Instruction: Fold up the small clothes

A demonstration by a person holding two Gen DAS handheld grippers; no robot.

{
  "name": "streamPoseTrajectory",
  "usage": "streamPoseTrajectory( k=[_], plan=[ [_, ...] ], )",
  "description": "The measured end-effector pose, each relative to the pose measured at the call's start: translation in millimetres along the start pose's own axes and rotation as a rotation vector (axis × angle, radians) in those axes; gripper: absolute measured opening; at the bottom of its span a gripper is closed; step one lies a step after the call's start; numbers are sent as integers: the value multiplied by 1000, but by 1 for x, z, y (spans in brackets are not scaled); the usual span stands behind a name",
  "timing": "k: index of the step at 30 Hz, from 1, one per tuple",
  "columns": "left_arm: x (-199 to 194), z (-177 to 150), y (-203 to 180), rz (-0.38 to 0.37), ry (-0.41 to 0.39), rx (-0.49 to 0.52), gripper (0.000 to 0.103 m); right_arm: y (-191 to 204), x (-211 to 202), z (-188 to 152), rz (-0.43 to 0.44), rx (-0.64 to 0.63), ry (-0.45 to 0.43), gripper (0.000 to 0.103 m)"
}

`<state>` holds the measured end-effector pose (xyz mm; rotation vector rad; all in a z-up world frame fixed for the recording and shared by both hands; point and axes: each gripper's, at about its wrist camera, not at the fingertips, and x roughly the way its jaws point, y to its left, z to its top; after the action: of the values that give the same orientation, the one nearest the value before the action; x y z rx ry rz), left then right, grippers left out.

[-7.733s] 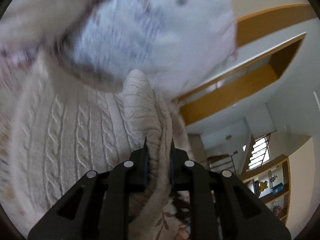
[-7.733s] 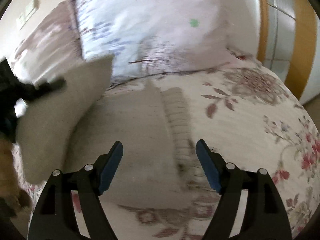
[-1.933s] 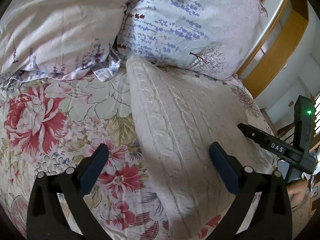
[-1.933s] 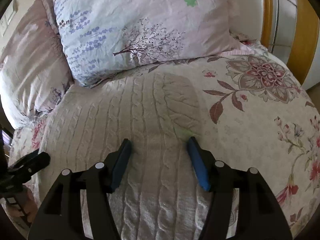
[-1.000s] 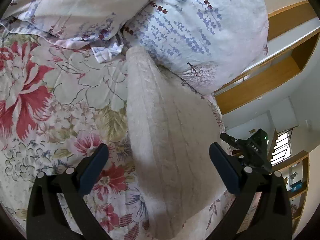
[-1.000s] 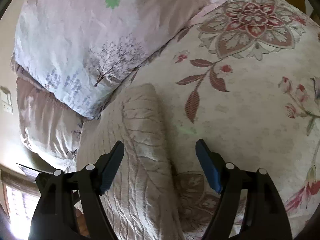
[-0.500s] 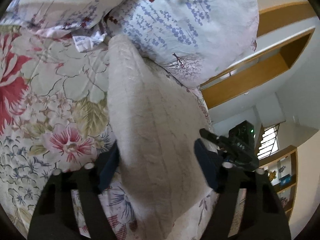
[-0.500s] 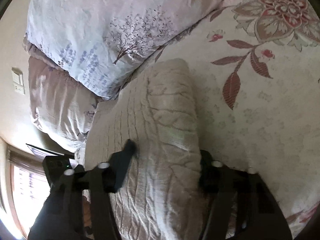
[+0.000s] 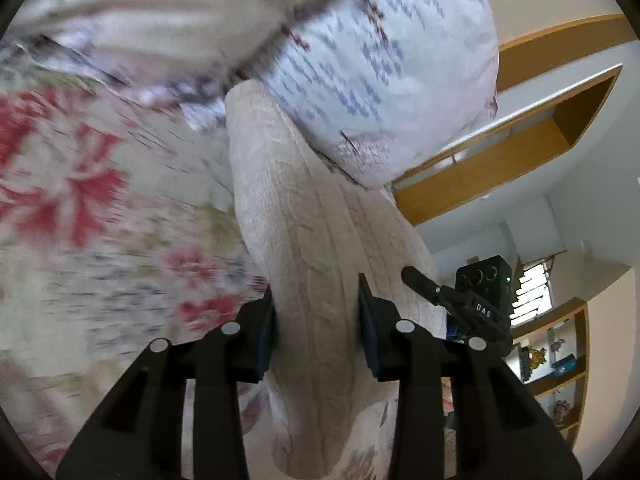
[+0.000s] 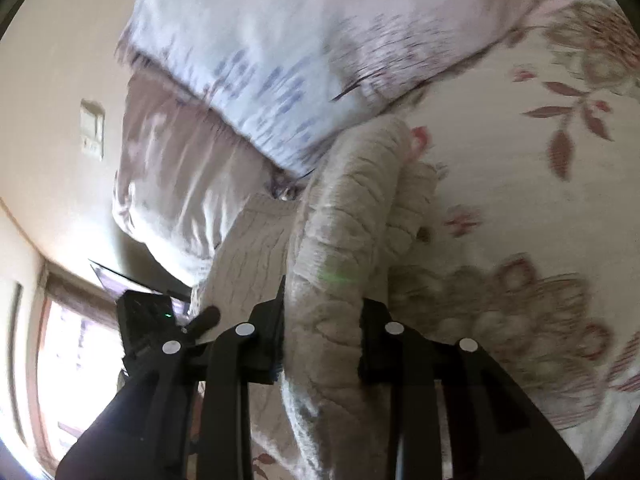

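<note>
A cream cable-knit sweater (image 9: 304, 216) lies folded lengthwise on the floral bedspread (image 9: 80, 200). My left gripper (image 9: 316, 320) is shut on its left edge near the front, the knit bunched between the jaws. My right gripper (image 10: 322, 328) is shut on the sweater's right edge (image 10: 344, 240), a thick fold filling the gap between the jaws. The right gripper also shows in the left wrist view (image 9: 460, 300), and the left gripper shows in the right wrist view (image 10: 160, 320). Both views are blurred by motion.
Two pillows lie at the head of the bed, a white one with blue print (image 9: 380, 60) and a pinkish one (image 10: 168, 160). Wooden shelving (image 9: 520, 112) and a shelf unit (image 9: 560, 360) stand beyond the bed. A window (image 10: 72, 360) is at the left.
Both grippers have come down to the sweater's opposite edges and closed from wide open onto the knit. The cloth now rises in a ridge between them.
</note>
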<state>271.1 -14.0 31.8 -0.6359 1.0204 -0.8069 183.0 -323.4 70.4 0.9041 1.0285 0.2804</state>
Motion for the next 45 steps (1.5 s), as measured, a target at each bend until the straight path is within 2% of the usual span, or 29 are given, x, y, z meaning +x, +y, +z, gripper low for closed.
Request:
streamPoseTrajectory(
  k=[2, 6, 9, 11, 12, 13, 17, 19, 21, 23, 24, 27, 29, 32, 34, 35, 37, 38, 43, 45],
  plan=[
    [-18, 3, 4, 26, -19, 7, 35, 14, 13, -2, 2, -40, 1, 27],
    [-66, 3, 21, 125, -82, 22, 35, 44, 53, -8, 12, -129, 39, 27],
    [-84, 4, 44, 226, -109, 5, 38, 56, 86, -17, -57, -186, 90, 27],
    [-79, 4, 62, 252, -93, -32, 41, 56, 98, -18, -114, -193, 90, 34],
    [-77, 2, 71, 256, -82, -53, 43, 53, 99, -17, -114, -174, 95, 36],
    [-76, 1, 76, 260, -87, -55, 51, 49, 98, -16, -106, -145, 105, 38],
    [-81, -4, 69, 349, -114, 13, 70, 43, 75, -18, -125, -134, 78, 43],
    [-84, -7, 63, 393, -121, 41, 76, 44, 60, -21, -136, -140, 45, 43],
    [-90, -12, 58, 418, -140, 52, 76, 47, 45, -25, -170, -167, -7, 43],
    [-101, -21, 46, 454, -185, 100, 76, 64, 29, -33, -232, -266, -104, 43],
    [-102, -25, 38, 476, -211, 133, 76, 72, 24, -37, -235, -316, -134, 43],
    [-105, -41, 3, 546, -294, 295, 76, 99, 20, -49, -193, -448, -124, 43],
    [-98, -52, -19, 576, -308, 405, 77, 114, 31, -58, -208, -526, -87, 43],
    [-75, -63, -39, 594, -258, 520, 81, 118, 50, -69, -265, -589, -27, 43],
    [-55, -67, -38, 632, -186, 545, 81, 107, 67, -73, -350, -589, 30, 43],
    [-44, -67, -32, 663, -136, 539, 80, 99, 73, -77, -376, -579, 54, 43],
    [-38, -72, -25, 718, -122, 542, 81, 93, 70, -81, -358, -575, 31, 43],
    [-37, -73, -23, 722, -116, 540, 82, 93, 69, -82, -359, -570, 30, 43],
    [-41, -73, -8, 703, -95, 460, 86, 94, 65, -95, -398, -586, 1, 44],
    [-47, -74, 0, 651, -106, 388, 86, 98, 63, -99, -431, -599, -12, 43]
  ],
)
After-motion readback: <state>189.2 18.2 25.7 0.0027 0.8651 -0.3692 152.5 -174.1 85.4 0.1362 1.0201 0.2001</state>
